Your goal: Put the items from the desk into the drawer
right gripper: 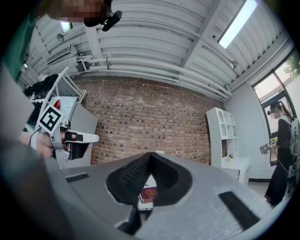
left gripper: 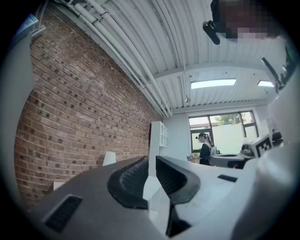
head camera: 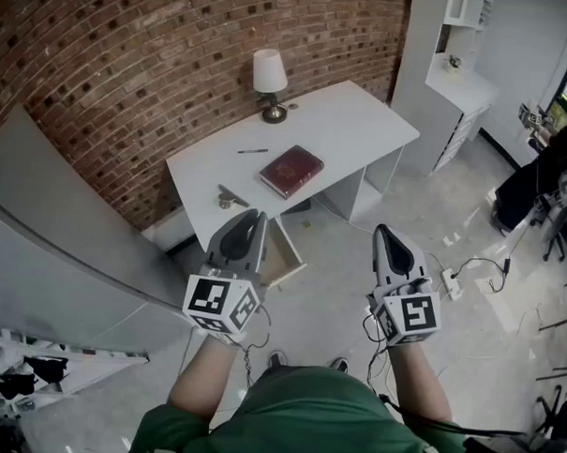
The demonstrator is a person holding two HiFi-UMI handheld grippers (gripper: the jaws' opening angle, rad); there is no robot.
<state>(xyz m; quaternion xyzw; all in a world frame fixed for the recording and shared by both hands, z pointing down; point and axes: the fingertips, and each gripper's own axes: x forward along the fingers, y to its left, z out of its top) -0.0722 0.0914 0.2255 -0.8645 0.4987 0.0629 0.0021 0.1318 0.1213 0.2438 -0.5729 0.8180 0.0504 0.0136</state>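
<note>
On the white desk (head camera: 363, 121) against the brick wall lie a dark red book (head camera: 292, 170), a pen (head camera: 252, 151) and a small metal object (head camera: 230, 198). A lamp (head camera: 269, 84) stands at the back of the desk. Under the desk's near left corner a drawer (head camera: 284, 254) stands pulled out. I hold both grippers up in front of my body, short of the desk and touching nothing. The left gripper (head camera: 255, 216) (left gripper: 151, 160) shows a narrow slit between its pads, empty. The right gripper (head camera: 383, 231) (right gripper: 150, 154) is shut and empty; the book (right gripper: 149, 194) shows below its tips.
A white shelf unit (head camera: 450, 69) stands right of the desk. A grey panel (head camera: 68, 221) runs along my left. A power strip with cables (head camera: 450, 283) lies on the floor at the right. A person (head camera: 549, 167) sits at the far right.
</note>
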